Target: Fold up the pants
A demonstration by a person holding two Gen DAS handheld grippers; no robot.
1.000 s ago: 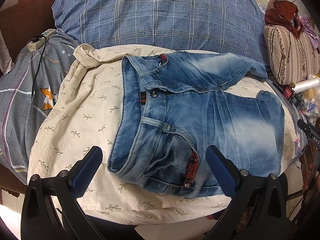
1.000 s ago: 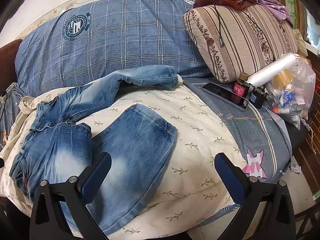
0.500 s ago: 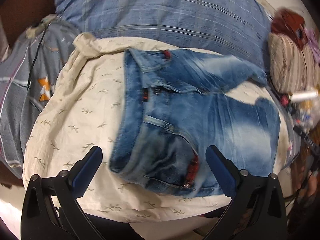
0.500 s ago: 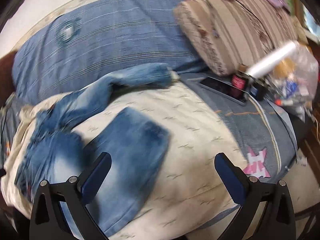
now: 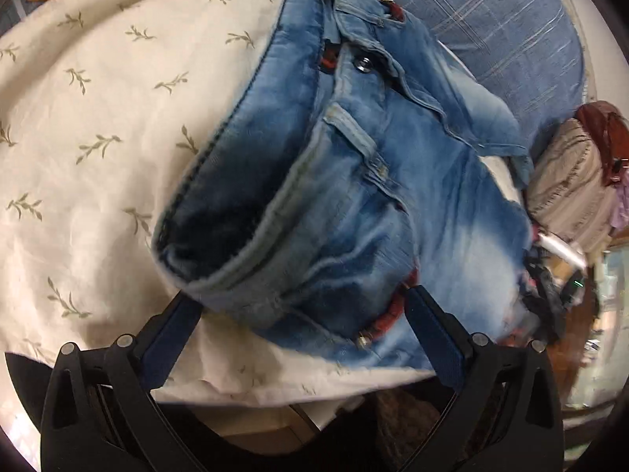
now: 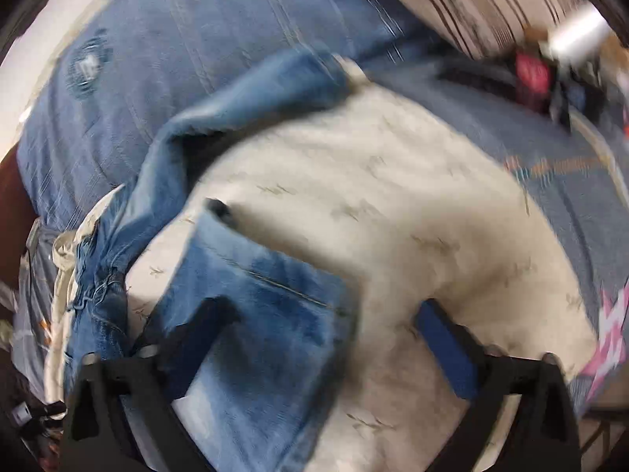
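Observation:
Faded blue denim pants (image 5: 377, 181) lie on a cream leaf-print sheet (image 5: 98, 126). In the left wrist view the open waistband faces me, with a metal button and red pocket trim. My left gripper (image 5: 300, 306) is open, its jaws on either side of the near waistband corner, very close to the cloth. In the blurred right wrist view one leg's hem end (image 6: 255, 314) lies near me and the other leg (image 6: 243, 106) stretches away. My right gripper (image 6: 326, 322) is open with the hem corner between its jaws.
A blue plaid pillow (image 5: 511, 27) lies behind the pants and shows in the right wrist view (image 6: 157, 70). A striped cushion (image 6: 471, 0) and small items (image 6: 550, 74) sit at the right. The bed's edge is just below both grippers.
Both grippers have moved forward and down onto the pants. The left now straddles the waistband corner; the right now straddles the near leg's hem. Both stay open.

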